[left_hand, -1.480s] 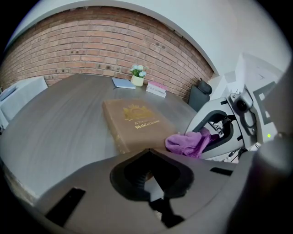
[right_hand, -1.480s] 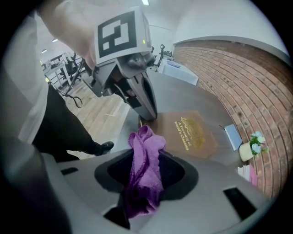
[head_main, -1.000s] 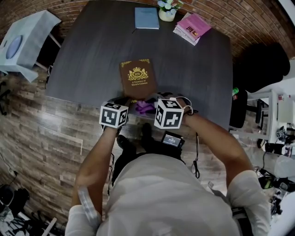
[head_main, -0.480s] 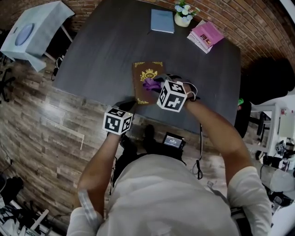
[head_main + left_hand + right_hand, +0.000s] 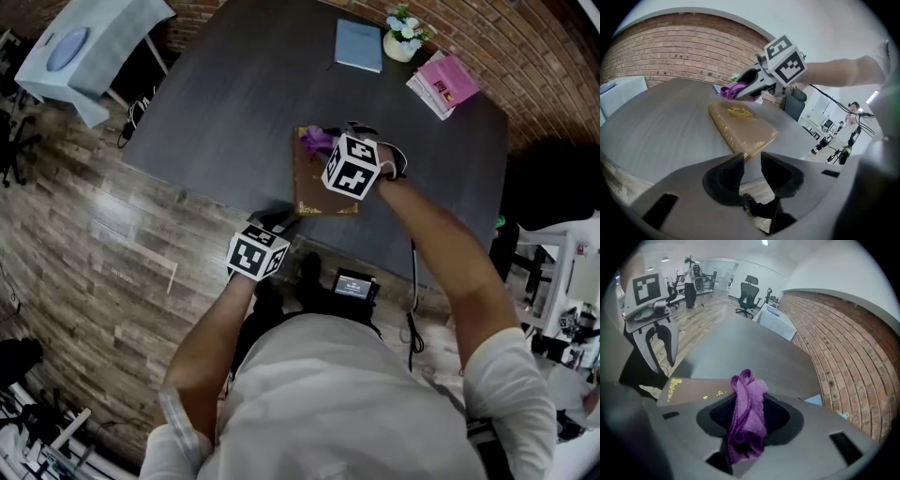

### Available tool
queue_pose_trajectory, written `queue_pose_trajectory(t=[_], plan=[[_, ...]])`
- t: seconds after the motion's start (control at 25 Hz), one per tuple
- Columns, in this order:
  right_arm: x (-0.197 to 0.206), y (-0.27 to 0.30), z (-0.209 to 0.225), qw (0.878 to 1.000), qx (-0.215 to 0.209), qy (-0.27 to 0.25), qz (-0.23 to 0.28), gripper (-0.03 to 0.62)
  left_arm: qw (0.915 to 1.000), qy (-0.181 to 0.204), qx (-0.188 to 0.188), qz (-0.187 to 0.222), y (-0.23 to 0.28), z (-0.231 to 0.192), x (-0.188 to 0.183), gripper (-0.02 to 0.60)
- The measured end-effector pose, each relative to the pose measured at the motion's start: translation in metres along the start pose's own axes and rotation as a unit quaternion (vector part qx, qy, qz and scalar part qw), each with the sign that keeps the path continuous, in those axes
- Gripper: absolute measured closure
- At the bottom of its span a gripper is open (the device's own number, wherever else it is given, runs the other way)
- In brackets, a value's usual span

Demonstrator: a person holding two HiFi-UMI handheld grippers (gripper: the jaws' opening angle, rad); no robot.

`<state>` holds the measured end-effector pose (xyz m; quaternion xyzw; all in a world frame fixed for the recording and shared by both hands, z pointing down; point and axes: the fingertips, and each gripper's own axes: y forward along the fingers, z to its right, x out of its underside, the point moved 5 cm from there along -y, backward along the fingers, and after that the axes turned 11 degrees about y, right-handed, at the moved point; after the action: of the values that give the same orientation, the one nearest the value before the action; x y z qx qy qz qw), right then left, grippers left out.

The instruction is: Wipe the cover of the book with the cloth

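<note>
A brown book (image 5: pixel 317 187) with gold print lies on the dark table (image 5: pixel 216 103) near its front edge. My right gripper (image 5: pixel 328 148) is shut on a bunched purple cloth (image 5: pixel 317 141) and holds it over the book's far end. From the right gripper view the cloth (image 5: pixel 747 411) fills the jaws, with the book (image 5: pixel 693 387) just below. My left gripper (image 5: pixel 279 221) is at the book's near left corner. Its jaws have just been opening and nothing is between them (image 5: pixel 752 166). The book (image 5: pixel 743 129) lies just beyond them.
At the table's far edge lie a blue notebook (image 5: pixel 359 45), a small flower pot (image 5: pixel 405 33) and pink books (image 5: pixel 448 82). A side table under a grey cover (image 5: pixel 84 47) stands at the far left. A dark chair (image 5: pixel 553 178) is on the right.
My right gripper has carried the cloth from the book's near edge up across the cover to its far end. The left gripper has stayed by the near corner.
</note>
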<state>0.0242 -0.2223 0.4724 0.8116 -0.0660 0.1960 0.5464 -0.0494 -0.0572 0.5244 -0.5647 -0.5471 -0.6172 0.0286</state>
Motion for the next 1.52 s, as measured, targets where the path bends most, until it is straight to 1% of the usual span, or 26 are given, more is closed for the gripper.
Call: queue_pose_trajectory(t=[0.4, 0.56, 0.68, 0.84, 1.12, 1.52], plan=[[-0.029, 0.029, 0.024, 0.999, 0.026, -0.03, -0.009, 0.43, 0.9989, 0.009, 0.011, -0.044, 0.014, 0.003, 0.01, 0.446], [-0.029, 0.042, 0.024, 0.999, 0.027, -0.037, -0.021, 0.43, 0.9982, 0.003, 0.006, -0.06, 0.02, 0.001, 0.015, 0.448], [-0.021, 0.053, 0.016, 0.998, 0.019, -0.04, -0.035, 0.43, 0.9975, 0.003, -0.006, -0.07, 0.025, -0.002, 0.018, 0.466], [-0.017, 0.057, 0.008, 0.999, 0.018, -0.035, -0.031, 0.433, 0.9971, -0.002, -0.023, -0.073, 0.027, -0.009, 0.019, 0.488], [-0.013, 0.054, -0.002, 0.999, 0.017, -0.025, -0.026, 0.434, 0.9968, -0.009, -0.027, -0.074, 0.03, -0.008, 0.019, 0.488], [-0.006, 0.043, -0.028, 1.0, -0.001, -0.018, -0.023, 0.434, 0.9965, -0.025, -0.026, -0.076, 0.029, -0.009, 0.019, 0.488]])
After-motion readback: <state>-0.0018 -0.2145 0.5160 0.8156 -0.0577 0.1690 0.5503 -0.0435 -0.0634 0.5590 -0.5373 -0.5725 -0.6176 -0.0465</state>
